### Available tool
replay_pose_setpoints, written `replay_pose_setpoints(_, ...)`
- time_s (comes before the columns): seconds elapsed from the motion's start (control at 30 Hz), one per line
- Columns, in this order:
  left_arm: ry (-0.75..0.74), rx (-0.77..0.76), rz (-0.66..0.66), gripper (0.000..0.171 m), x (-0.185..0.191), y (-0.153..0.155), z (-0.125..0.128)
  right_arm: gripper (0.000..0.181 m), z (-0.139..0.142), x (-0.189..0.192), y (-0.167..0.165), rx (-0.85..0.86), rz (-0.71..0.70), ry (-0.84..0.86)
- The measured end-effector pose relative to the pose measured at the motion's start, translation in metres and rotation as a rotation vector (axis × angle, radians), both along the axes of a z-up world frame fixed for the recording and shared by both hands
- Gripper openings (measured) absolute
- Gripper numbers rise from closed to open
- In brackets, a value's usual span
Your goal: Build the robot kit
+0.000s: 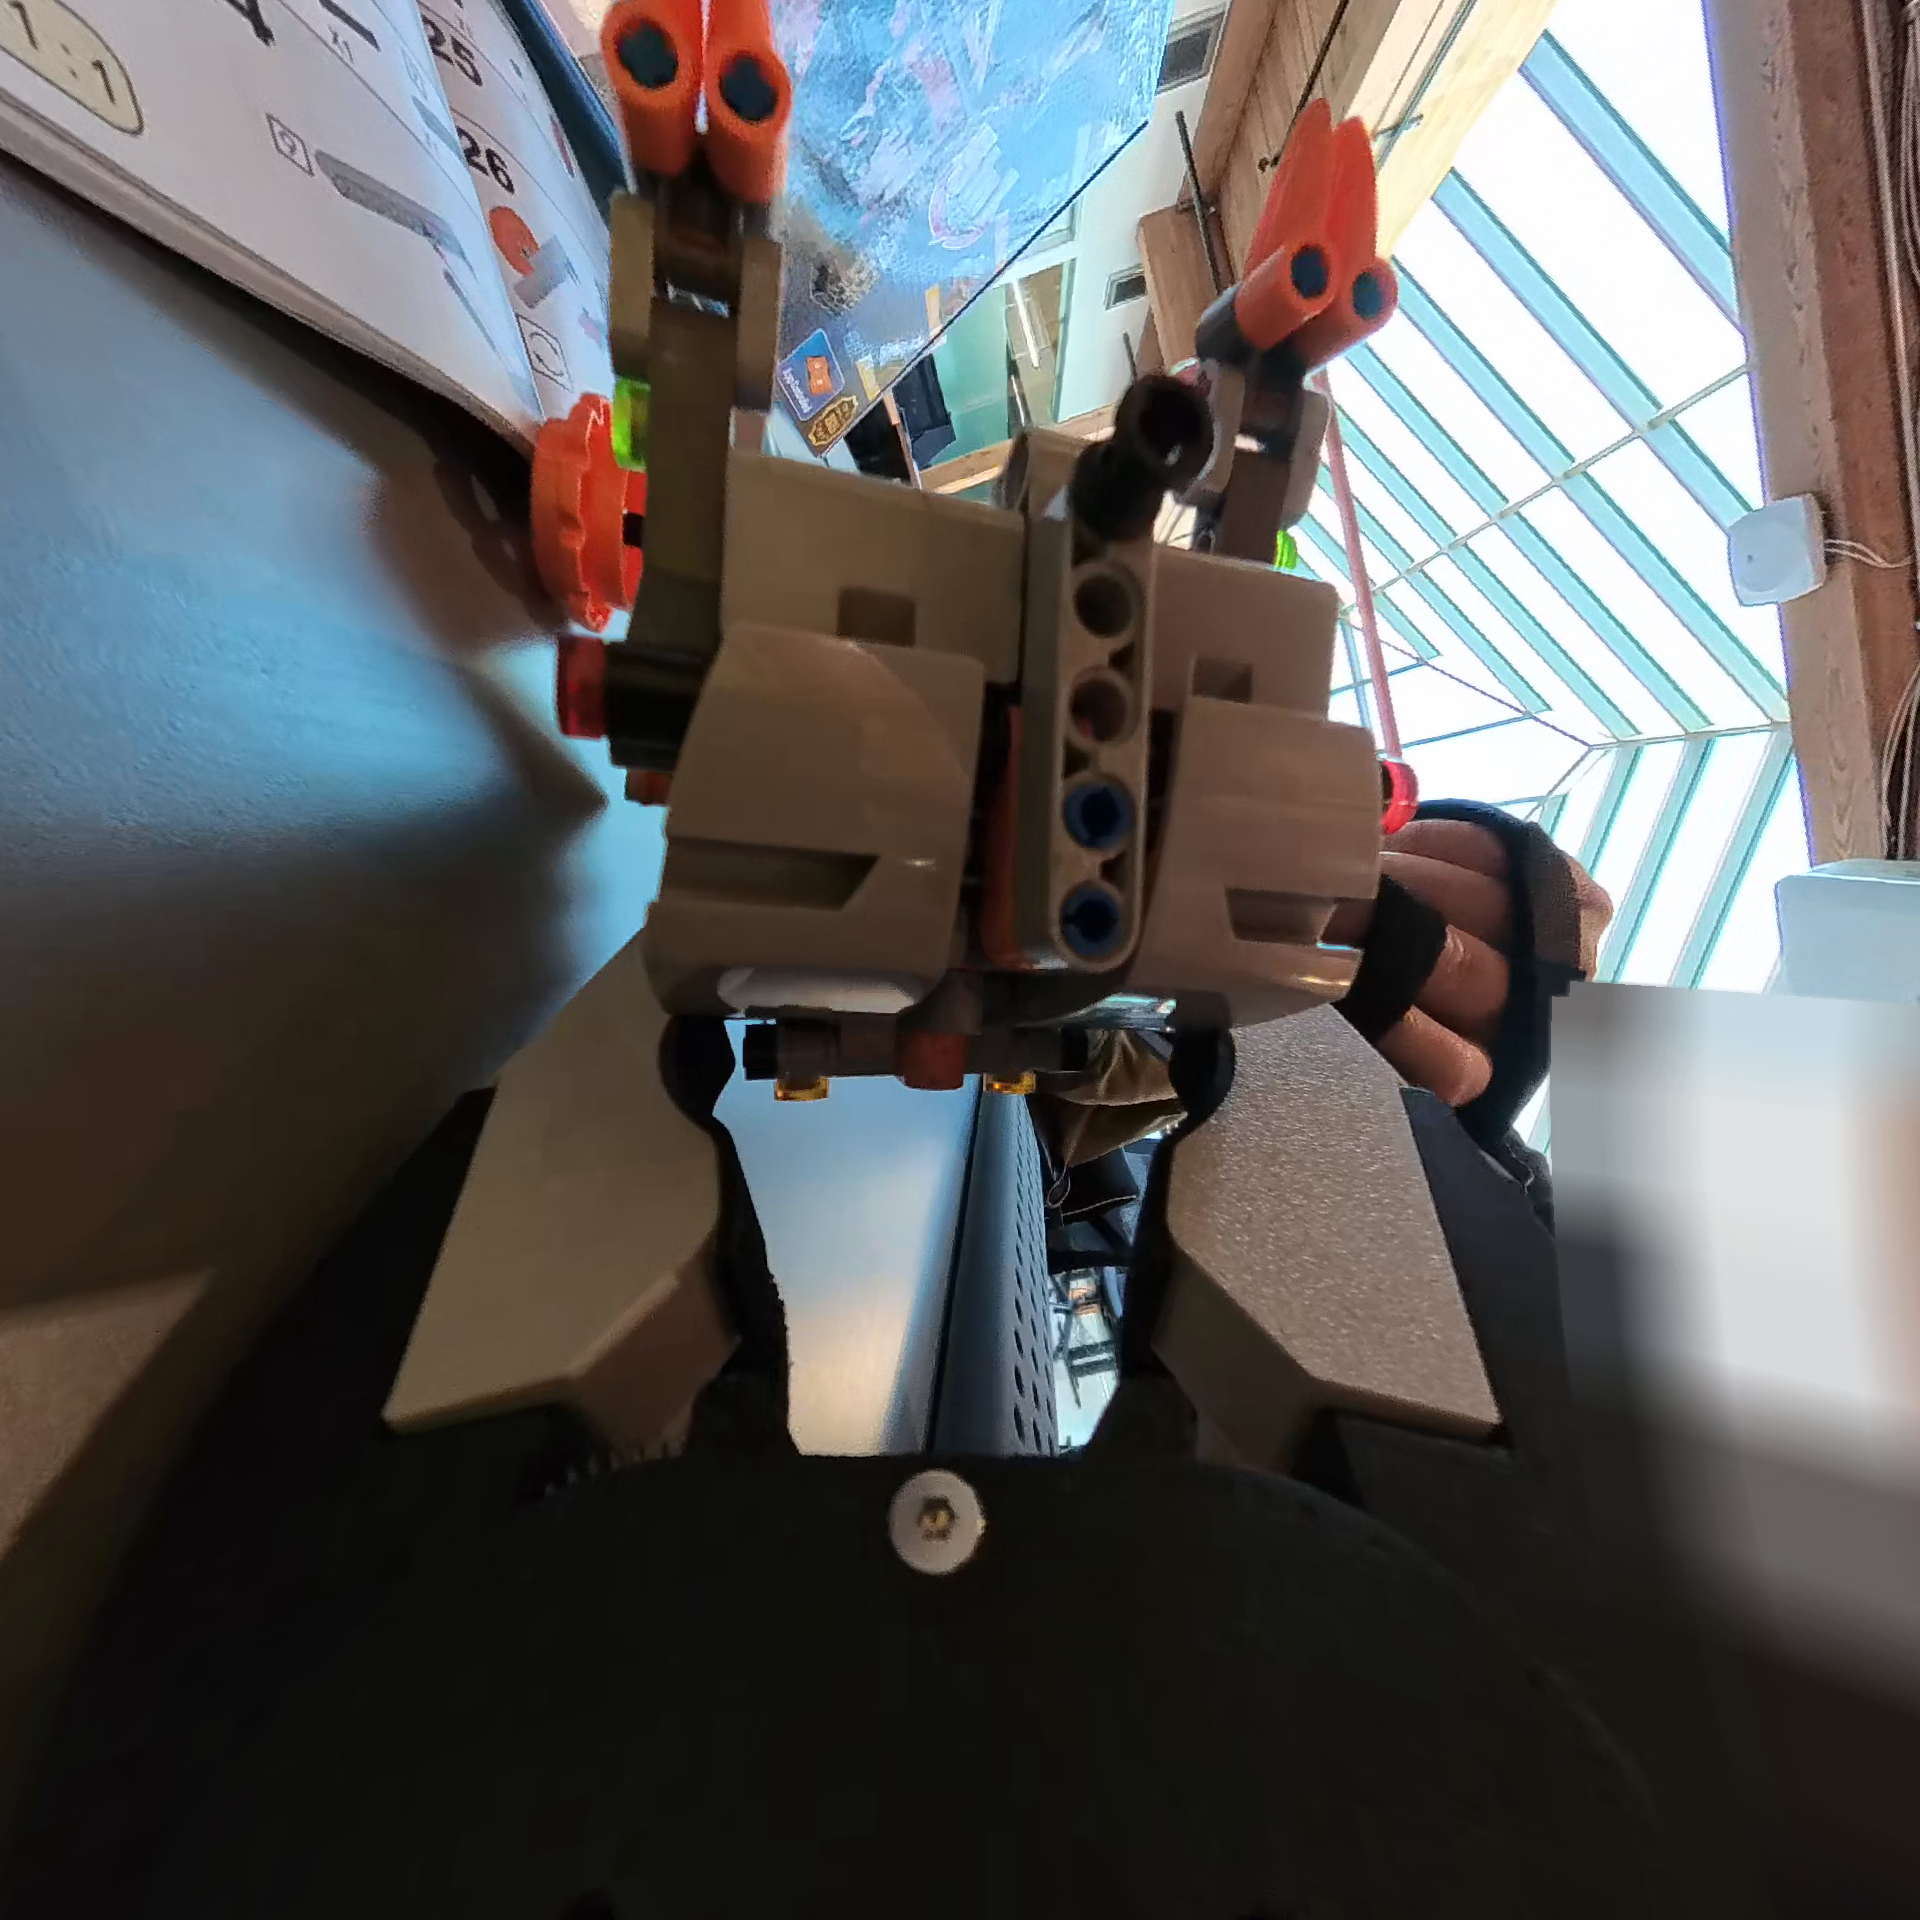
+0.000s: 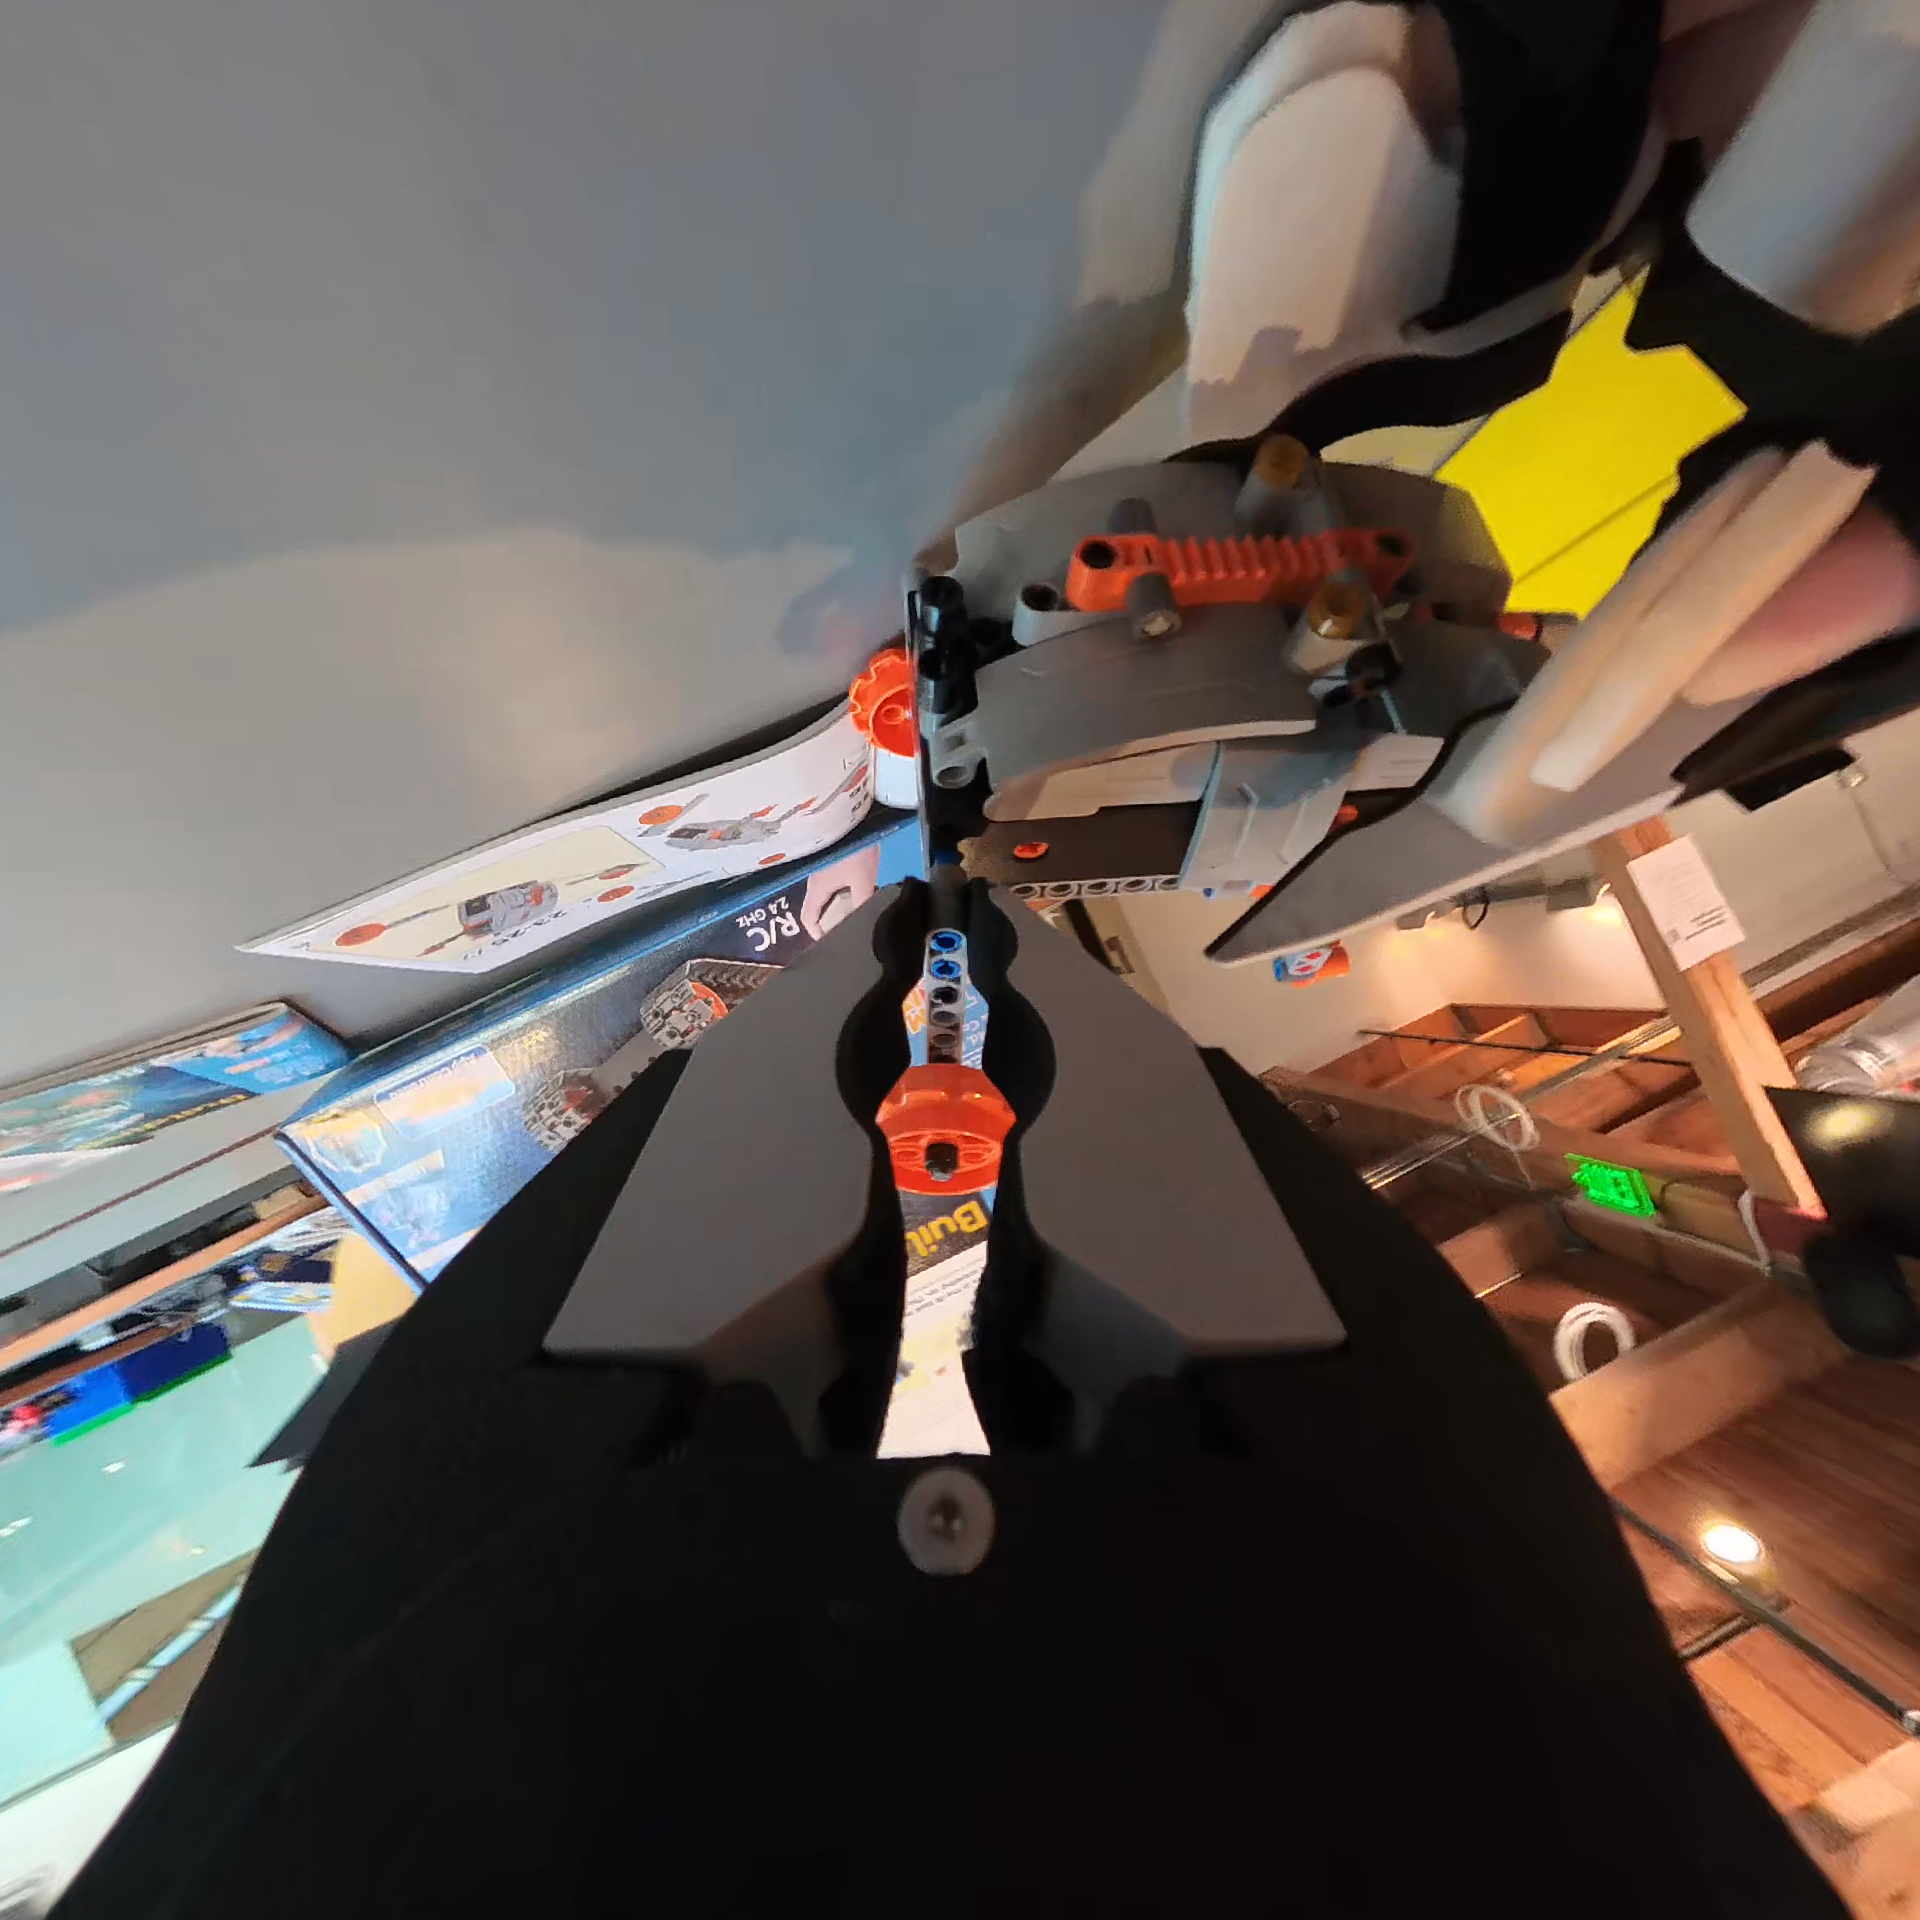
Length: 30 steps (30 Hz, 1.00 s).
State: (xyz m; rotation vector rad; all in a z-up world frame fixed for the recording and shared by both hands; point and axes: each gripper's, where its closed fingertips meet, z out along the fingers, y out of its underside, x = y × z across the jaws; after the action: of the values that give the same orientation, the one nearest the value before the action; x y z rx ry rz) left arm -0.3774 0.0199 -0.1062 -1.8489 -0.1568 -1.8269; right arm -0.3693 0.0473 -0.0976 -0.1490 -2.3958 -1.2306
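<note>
My left gripper (image 1: 945, 1049) is shut on a grey brick-built model (image 1: 997, 790) with two arms ending in orange tips (image 1: 696, 83). A grey holed beam (image 1: 1101, 769) runs down the model's middle. In the right wrist view the same model (image 2: 1174, 696) hangs at the upper right between the left gripper's pale fingers (image 2: 1621, 696), with an orange toothed rack (image 2: 1236, 566) on it. My right gripper (image 2: 943, 904) is shut on a thin holed beam (image 2: 943, 987) that carries an orange round hub (image 2: 943, 1132). The beam's far end reaches the model's black end (image 2: 935, 665).
An open instruction booklet (image 1: 260, 187) (image 2: 582, 883) lies on the grey table (image 1: 208, 623). A loose orange wheel (image 1: 582, 509) (image 2: 883, 717) sits beside it. A blue printed box (image 2: 520, 1091) stands behind. A gloved hand (image 1: 1475, 935) shows at the right. Wooden shelving (image 2: 1558, 1143) fills the background. Less than 4 cm separates the two grippers' tips.
</note>
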Motion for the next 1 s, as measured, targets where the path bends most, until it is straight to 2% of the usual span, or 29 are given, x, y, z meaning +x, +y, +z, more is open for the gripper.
replay_pose_setpoints(0.17, 0.003, 0.002, 0.005, 0.086, 0.0, 0.0, 0.0, 0.005, -0.001, -0.001, 0.0, 0.006, 0.02, 0.013)
replay_pose_setpoints(0.27, -0.013, 0.001, 0.013, 0.086, -0.001, 0.001, 0.001, 0.006, -0.002, -0.004, 0.0, -0.039, 0.037, 0.083)
replay_pose_setpoints(0.47, -0.047, -0.006, 0.007, 0.085, -0.003, 0.001, 0.003, 0.023, 0.013, -0.004, -0.003, -0.099, -0.02, 0.338)
replay_pose_setpoints(0.53, -0.016, 0.01, 0.002, 0.085, -0.002, 0.001, 0.002, 0.024, 0.024, -0.001, -0.007, -0.11, -0.036, 0.451)
replay_pose_setpoints(0.6, 0.006, 0.022, 0.001, 0.085, -0.002, 0.0, 0.002, 0.022, 0.032, 0.008, -0.014, -0.208, -0.096, 0.596)
replay_pose_setpoints(0.73, 0.013, 0.033, -0.012, 0.085, -0.002, -0.002, 0.002, 0.013, 0.036, 0.032, -0.035, -0.596, -0.25, 0.923)
replay_pose_setpoints(0.8, 0.015, 0.035, -0.021, 0.084, -0.001, -0.003, 0.002, 0.008, 0.021, 0.04, -0.049, -0.973, -0.438, 1.055)
replay_pose_setpoints(0.83, 0.018, 0.038, -0.026, 0.084, -0.001, -0.004, 0.003, 0.011, 0.012, 0.04, -0.055, -1.184, -0.563, 1.111)
replay_pose_setpoints(0.9, 0.028, 0.048, -0.041, 0.084, 0.002, -0.005, 0.003, 0.036, 0.001, 0.034, -0.064, -1.602, -0.765, 1.171)
replay_pose_setpoints(0.93, 0.03, 0.057, -0.052, 0.084, 0.004, -0.007, 0.004, 0.042, 0.0, 0.031, -0.063, -1.78, -0.848, 1.202)
replay_pose_setpoints(1.0, 0.024, 0.088, -0.079, 0.084, 0.008, -0.012, 0.009, 0.043, 0.003, 0.026, -0.052, -2.025, -0.897, 1.291)
